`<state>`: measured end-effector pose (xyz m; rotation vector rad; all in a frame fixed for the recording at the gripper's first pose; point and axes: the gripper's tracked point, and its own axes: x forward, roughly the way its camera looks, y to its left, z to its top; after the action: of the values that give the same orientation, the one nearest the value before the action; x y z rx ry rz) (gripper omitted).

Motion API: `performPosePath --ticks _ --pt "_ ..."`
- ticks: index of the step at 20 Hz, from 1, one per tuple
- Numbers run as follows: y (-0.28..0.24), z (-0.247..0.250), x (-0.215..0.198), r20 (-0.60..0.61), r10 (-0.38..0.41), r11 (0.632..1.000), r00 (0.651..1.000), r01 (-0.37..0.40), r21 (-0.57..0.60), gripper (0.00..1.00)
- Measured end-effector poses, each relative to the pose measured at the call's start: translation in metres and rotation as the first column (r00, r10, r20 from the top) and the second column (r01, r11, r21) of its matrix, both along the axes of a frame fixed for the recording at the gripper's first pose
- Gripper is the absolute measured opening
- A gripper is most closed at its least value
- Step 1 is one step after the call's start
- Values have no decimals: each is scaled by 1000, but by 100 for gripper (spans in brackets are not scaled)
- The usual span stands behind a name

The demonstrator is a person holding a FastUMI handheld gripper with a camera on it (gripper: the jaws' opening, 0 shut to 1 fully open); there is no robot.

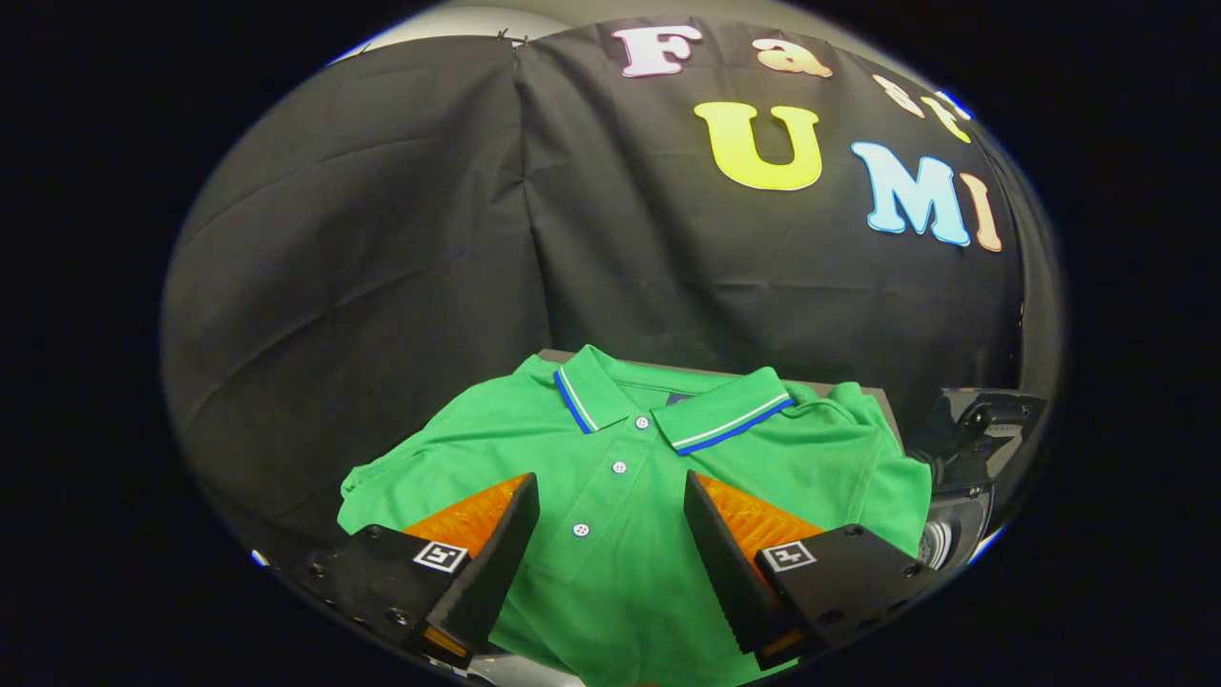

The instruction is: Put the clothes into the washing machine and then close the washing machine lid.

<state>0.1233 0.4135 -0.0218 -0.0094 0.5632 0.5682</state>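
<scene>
A green polo shirt (630, 496) lies flat on the desk (863, 389), its buttoned placket between the 2 wide-spread fingers of the empty gripper (610, 520), and being soft, light and floppy, it is probably best pinched at a bunched fold.

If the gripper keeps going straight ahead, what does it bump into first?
Most likely the green polo shirt. The gripper is open, and the shirt's button placket lies between its fingers, though depth is hard to judge.
</scene>
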Motion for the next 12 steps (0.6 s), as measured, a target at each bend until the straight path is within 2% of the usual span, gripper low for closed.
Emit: performPosePath --ticks 5,7,12 --pt "10 -23 -3 -70 40 996 997 -45 -74 96" --pt "9 -23 -2 -48 50 993 998 -55 -107 96" --pt "7 -24 3 -43 23 992 999 -28 -121 91"
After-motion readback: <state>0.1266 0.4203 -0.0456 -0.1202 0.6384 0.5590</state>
